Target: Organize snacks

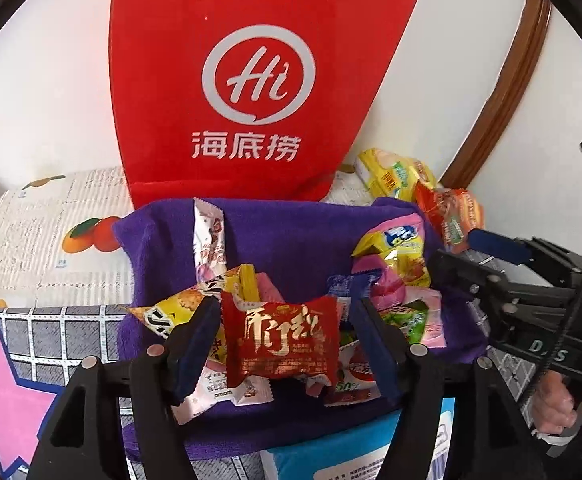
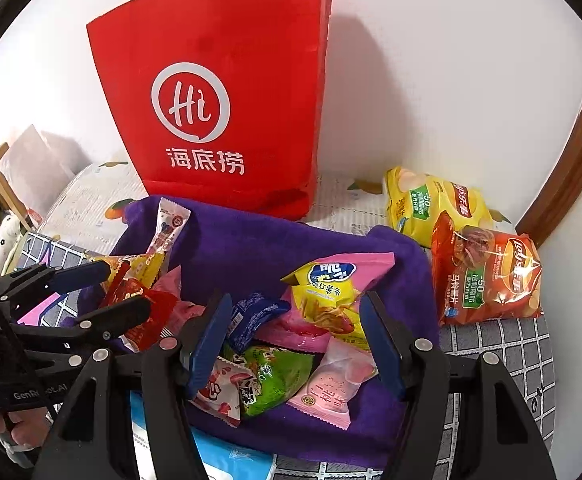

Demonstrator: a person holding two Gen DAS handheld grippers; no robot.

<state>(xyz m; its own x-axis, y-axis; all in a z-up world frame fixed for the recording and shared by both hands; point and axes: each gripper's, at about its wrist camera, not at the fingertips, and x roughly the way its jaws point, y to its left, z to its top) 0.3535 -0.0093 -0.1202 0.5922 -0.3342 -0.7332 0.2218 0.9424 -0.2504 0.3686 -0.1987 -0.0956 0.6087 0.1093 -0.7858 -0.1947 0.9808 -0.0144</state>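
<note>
Two hand-held grippers work a heap of snacks on a purple towel (image 1: 291,232), a red paper bag (image 1: 251,80) standing at twelve o'clock. The left hand-held gripper (image 1: 287,336) straddles a red packet (image 1: 281,344), jaws released, pads apparently clear of it. The right hand-held gripper (image 2: 295,340) hangs released over a yellow-and-pink packet (image 2: 327,300). A sound grasp likely means closing squarely across the packet's middle, avoiding neighbouring wrappers.

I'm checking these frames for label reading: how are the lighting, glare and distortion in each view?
Left wrist view: even light, the red paper bag bowed by the fisheye, gold print on the red snack packet readable. Right wrist view: glare on the orange chip bag; a soft shadow on the wall right of the bag; dark corners in both.
</note>
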